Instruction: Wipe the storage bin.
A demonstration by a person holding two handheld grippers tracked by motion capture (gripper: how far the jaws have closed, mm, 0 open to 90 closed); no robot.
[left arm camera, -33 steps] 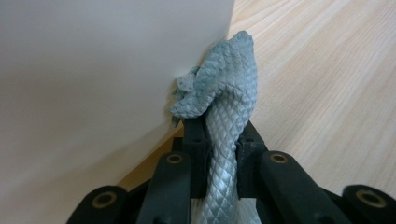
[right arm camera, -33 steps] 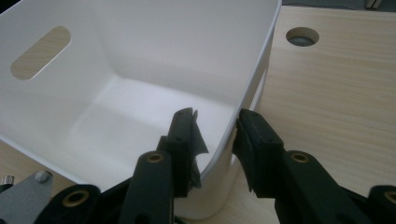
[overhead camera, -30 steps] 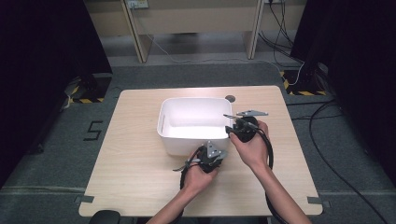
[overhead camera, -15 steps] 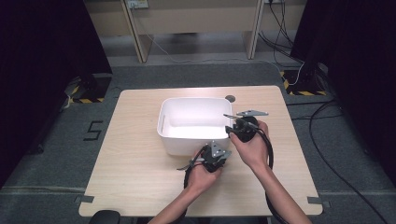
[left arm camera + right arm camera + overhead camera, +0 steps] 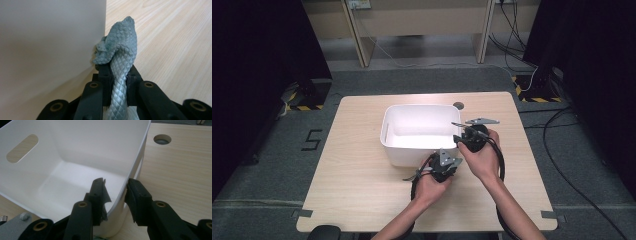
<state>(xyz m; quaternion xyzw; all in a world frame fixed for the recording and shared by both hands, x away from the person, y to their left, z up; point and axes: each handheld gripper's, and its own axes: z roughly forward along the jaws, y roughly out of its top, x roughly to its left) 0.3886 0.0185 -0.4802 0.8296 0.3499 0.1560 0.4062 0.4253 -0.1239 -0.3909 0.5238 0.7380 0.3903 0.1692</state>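
Both forearms come in bare, no sleeves. Each hand carries black tongs: the left tongs (image 5: pixel 443 167) and the right tongs (image 5: pixel 469 137) each wear a grey three-cornered plate on top and trail a looping black cable. Up close, the black arms pivot on brass-ringed screws, ending in blocky matte pads (image 5: pixel 136 192).
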